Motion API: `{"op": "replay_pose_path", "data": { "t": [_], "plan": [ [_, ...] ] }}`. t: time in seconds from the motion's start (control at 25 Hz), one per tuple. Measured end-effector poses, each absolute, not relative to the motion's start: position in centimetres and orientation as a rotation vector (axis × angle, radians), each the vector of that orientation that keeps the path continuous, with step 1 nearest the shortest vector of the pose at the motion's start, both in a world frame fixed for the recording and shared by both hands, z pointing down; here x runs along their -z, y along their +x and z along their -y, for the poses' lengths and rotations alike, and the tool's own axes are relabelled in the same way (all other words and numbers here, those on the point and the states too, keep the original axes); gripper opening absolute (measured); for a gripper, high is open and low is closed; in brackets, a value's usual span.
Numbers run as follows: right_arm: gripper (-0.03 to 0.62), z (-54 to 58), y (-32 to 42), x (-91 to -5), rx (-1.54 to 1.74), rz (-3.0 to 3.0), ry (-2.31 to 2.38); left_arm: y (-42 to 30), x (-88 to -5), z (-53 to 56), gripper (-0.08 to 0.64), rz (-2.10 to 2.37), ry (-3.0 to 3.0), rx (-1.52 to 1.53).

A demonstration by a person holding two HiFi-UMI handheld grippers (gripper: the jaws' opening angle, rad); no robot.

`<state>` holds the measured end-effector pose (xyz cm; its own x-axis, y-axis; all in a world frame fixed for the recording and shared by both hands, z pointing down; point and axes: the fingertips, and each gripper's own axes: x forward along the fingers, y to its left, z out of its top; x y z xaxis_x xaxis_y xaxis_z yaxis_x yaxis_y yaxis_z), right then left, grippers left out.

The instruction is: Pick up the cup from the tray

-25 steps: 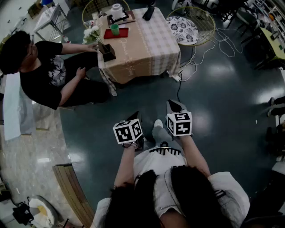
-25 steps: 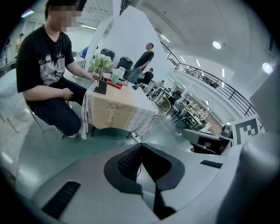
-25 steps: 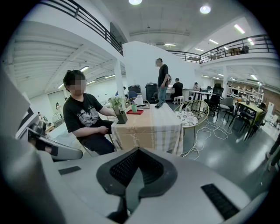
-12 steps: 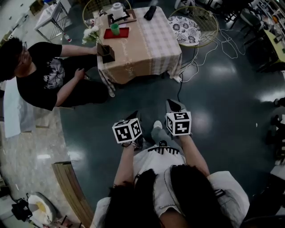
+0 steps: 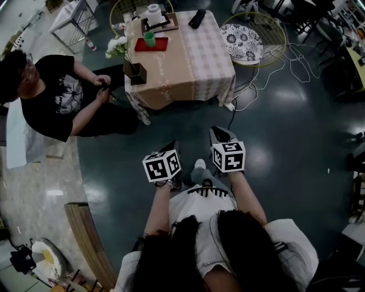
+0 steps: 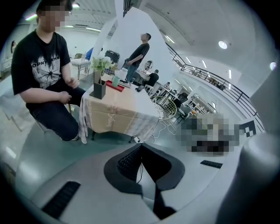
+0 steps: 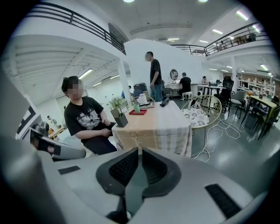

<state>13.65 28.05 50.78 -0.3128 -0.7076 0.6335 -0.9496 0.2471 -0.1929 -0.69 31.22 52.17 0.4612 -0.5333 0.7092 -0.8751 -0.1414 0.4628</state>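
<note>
A green cup [image 5: 149,39] stands on a red tray [image 5: 155,45] at the far left part of a cloth-covered table [image 5: 188,63]. Both grippers are held low over the dark floor, well short of the table. The left gripper [image 5: 173,145] and the right gripper [image 5: 215,130] point toward it, each shut with nothing between the jaws. The left gripper view shows the shut left gripper [image 6: 141,147] and, far off, the cup [image 6: 116,81] on the tray [image 6: 117,87]. In the right gripper view the right gripper [image 7: 140,151] is below the cup [image 7: 136,107] and tray [image 7: 138,112].
A person in a black shirt [image 5: 48,94] sits at the table's left side. On the table stand a dark box with white flowers [image 5: 137,72], a white roll on a wooden board [image 5: 153,14] and a black object [image 5: 197,18]. A round wicker chair [image 5: 246,35] and loose cables [image 5: 268,65] lie to the right.
Both grippers and the view have moved a little closer to the table. The seated person has drawn a hand back from the flower box to their lap.
</note>
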Motion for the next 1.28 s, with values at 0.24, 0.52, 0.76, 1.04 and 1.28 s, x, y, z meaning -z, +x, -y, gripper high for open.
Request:
{"op": "replay_pose_path", "data": {
  "t": [0.24, 0.52, 0.76, 1.04, 1.28],
  "plan": [
    [0.143, -25.0, 13.8, -49.5, -0.785, 2.246, 1.417, 0.6, -51.6, -28.6, 0.008, 1.241, 1.796, -0.453],
    [0.167, -21.7, 14.7, -48.9, -0.739, 2.293, 1.399, 1.7, -51.8, -26.3, 0.008, 1.290, 1.788, -0.459],
    [0.173, -19.4, 14.3, -49.5, -0.748, 2.301, 1.369, 1.0, -52.1, -23.8, 0.008, 1.303, 1.772, -0.442],
    [0.176, -14.1, 12.7, -49.4, -0.748, 2.314, 1.374, -0.7, -52.5, -17.5, 0.008, 1.309, 1.777, -0.439],
    [0.190, -9.3, 10.2, -50.0, -0.773, 2.300, 1.360, -2.0, -53.0, -11.8, 0.008, 1.258, 1.782, -0.429]
  ]
}}
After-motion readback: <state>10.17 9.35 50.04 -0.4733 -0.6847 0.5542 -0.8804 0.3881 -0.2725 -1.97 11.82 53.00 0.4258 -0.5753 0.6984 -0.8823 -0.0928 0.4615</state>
